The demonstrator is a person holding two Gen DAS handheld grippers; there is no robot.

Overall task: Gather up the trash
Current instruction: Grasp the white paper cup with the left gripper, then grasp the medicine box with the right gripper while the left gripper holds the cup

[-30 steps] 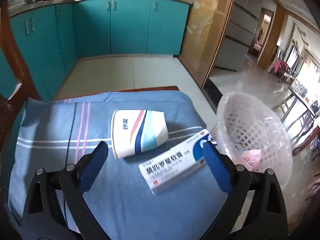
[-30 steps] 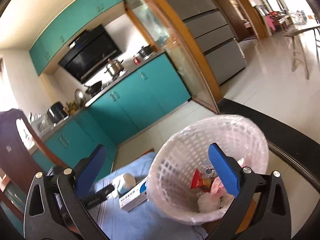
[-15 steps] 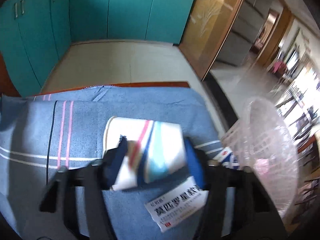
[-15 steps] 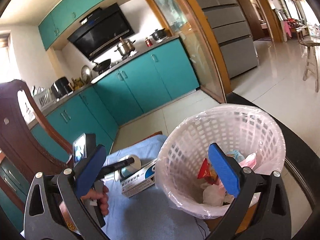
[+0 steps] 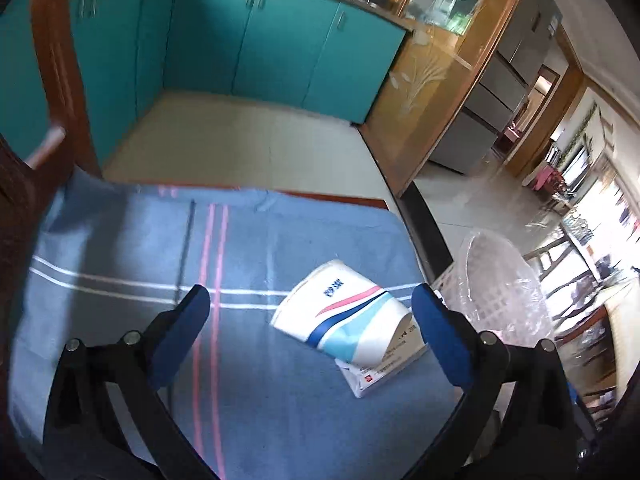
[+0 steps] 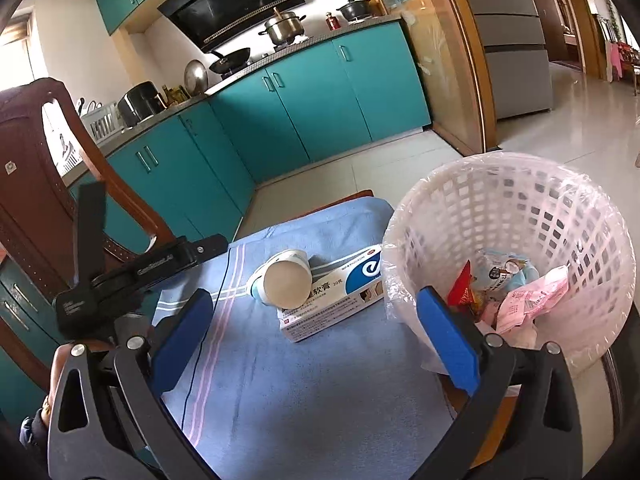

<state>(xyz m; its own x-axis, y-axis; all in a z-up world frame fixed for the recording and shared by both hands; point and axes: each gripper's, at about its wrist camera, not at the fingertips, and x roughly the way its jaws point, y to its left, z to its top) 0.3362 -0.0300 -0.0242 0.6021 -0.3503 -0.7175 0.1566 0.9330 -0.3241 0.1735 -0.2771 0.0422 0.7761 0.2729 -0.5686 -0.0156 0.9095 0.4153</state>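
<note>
Change: left gripper (image 5: pixel 308 326), clamped on the paper cup (image 5: pixel 347 322) half a second before, had let go; fingers spread.
Cup: one, lying on the medicine box (image 6: pixel 334 292).
Right gripper (image 6: pixel 316 342): spread, empty.
Surface: blue striped cloth (image 6: pixel 288 392).
Room: teal cabinets (image 6: pixel 312 88).
Basket (image 6: pixel 516 200): one, holding wrappers.

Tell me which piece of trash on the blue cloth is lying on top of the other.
The paper cup, tipped on its side, rests partly on the white-and-blue ointment box, which lies flat on the cloth beside the basket.

"软膏" and "20克" on ointment box (image 6: pixel 336 296)
</note>
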